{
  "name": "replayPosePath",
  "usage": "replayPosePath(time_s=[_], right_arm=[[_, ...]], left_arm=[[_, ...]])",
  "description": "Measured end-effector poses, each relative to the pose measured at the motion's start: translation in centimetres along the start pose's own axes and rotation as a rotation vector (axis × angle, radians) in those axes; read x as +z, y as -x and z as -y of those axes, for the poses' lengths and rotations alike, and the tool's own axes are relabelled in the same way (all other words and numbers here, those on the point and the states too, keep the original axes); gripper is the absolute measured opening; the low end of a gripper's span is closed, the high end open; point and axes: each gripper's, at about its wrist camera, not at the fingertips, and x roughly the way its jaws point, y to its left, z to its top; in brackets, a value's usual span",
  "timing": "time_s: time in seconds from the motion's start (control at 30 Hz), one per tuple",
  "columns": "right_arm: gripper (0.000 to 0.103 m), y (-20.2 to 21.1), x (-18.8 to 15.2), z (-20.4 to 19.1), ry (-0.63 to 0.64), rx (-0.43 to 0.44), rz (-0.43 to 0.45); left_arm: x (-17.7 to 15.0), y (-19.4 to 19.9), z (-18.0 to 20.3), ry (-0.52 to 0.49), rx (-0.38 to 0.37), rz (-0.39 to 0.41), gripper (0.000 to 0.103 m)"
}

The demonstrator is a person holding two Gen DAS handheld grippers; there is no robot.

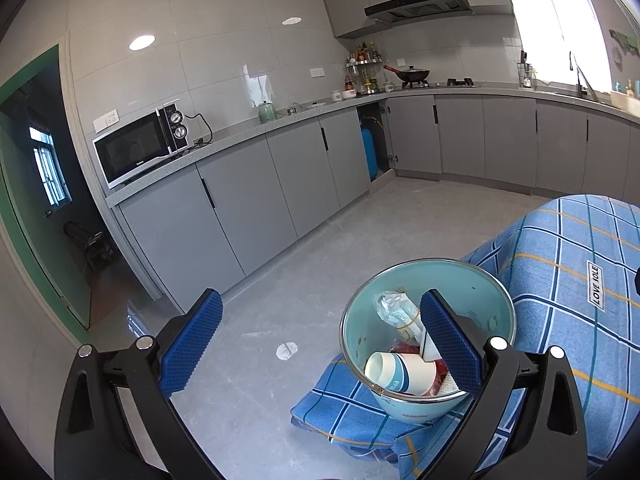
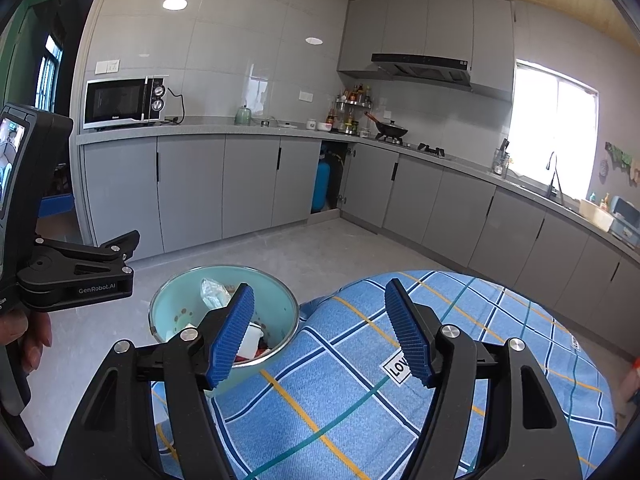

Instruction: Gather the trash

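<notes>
A light teal bin [image 1: 472,292] stands by the edge of a table with a blue plaid cloth [image 1: 560,264]. Inside it lie a paper cup [image 1: 400,372], a clear plastic wrapper [image 1: 390,306] and red scraps. My left gripper [image 1: 320,344] is open and empty, held above the bin, its right finger over the rim. In the right wrist view the bin [image 2: 176,300] is at lower left and the cloth [image 2: 340,380] lies below. My right gripper [image 2: 318,338] is open and empty above the cloth, its left finger over the bin. The left gripper body [image 2: 76,276] shows at the left.
Grey kitchen cabinets [image 1: 248,200] run along the wall with a microwave [image 1: 140,148], a stove with a pan [image 1: 412,74] and a sink by the window. A blue water tank [image 1: 369,152] stands in an open cabinet. Grey floor [image 1: 280,300] lies between cabinets and table.
</notes>
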Motion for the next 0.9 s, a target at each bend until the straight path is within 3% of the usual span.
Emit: replayPosePath(time_s=[0.43, 0.9], right_arm=[[0.07, 0.2, 0.0, 0.5, -0.007, -0.002, 0.003], [0.071, 0.2, 0.0, 1.1, -0.02, -0.01, 0.009]], left_arm=[[-0.4, -1.1, 0.2, -0.019, 0.033, -0.052, 0.097], [-0.2, -0.2, 0.4, -0.029, 0.018, -0.016, 0.097]])
